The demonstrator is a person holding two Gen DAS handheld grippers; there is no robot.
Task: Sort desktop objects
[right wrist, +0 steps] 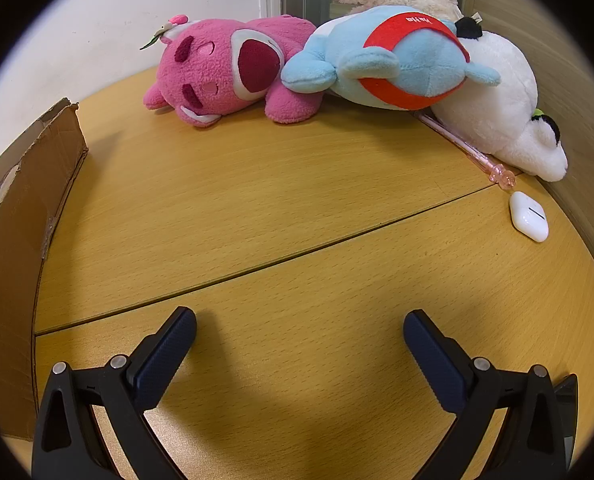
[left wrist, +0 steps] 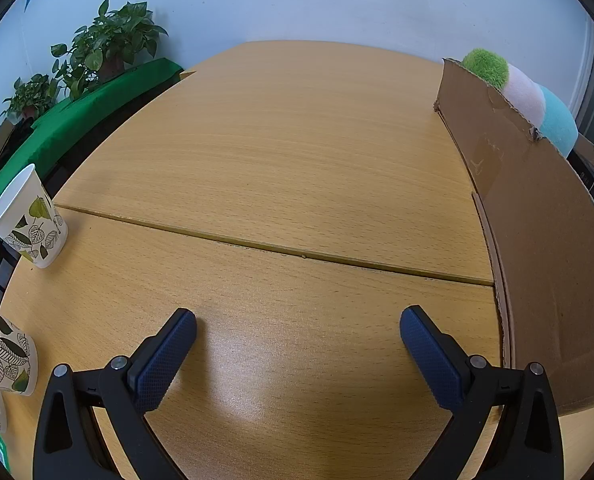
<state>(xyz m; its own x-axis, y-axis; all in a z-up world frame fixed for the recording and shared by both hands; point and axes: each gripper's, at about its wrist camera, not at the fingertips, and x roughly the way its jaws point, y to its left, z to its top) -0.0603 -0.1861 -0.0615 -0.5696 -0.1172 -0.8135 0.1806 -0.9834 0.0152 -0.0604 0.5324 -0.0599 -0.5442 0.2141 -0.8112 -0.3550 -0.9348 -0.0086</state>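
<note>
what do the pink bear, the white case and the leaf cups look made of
Pink bear: fleecy plush fabric, nubby matte pile.
White case: likely hard plastic, smooth and glossy.
Leaf cups: seemingly paper, thin white rim, matte printed wall.

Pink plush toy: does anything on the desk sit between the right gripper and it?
No. The right gripper is open, and only bare desk lies between it and the pink plush toy.
</note>
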